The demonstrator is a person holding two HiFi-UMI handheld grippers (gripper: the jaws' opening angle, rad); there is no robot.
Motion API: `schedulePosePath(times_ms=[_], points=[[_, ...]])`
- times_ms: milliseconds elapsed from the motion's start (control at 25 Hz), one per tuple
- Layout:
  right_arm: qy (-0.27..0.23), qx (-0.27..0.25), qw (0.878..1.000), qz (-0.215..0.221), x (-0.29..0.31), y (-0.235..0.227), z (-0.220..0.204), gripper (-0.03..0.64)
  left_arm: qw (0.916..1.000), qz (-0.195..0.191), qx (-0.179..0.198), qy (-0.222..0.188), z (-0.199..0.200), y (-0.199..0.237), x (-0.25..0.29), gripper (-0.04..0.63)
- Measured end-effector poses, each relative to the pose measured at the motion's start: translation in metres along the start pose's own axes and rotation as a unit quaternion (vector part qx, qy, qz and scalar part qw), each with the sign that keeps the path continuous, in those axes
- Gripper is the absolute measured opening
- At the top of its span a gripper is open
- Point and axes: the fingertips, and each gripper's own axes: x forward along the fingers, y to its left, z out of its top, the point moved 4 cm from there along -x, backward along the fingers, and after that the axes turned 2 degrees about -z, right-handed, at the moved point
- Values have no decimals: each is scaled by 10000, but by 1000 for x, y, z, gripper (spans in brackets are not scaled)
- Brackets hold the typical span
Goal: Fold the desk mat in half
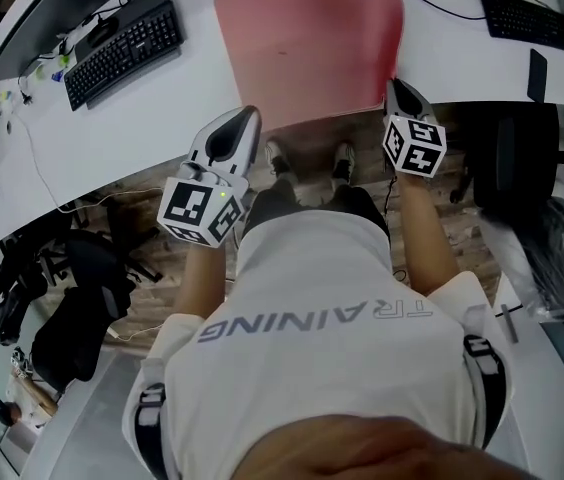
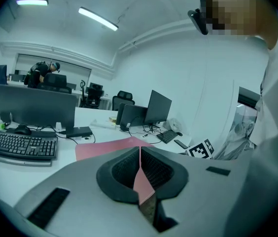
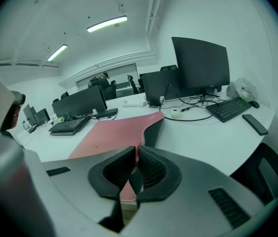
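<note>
Pink desk mat [image 1: 312, 38], near corners clamped by jaws of left gripper [image 1: 247, 115] and right gripper [image 1: 395, 85]

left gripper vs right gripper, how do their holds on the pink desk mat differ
The left gripper pinches the desk mat at its near left corner, the right gripper at its near right corner. By the right gripper the mat's edge curls up and shows a dark underside; ahead of the left gripper it looks flat. Both are shut on the mat.
</note>
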Motion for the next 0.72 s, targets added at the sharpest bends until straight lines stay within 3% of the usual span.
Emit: schedulePosePath(times_ms=[720], points=[[32, -673, 9879, 1398, 8, 120, 14, 44, 9964, 689, -330, -367, -15, 31, -74, 38]])
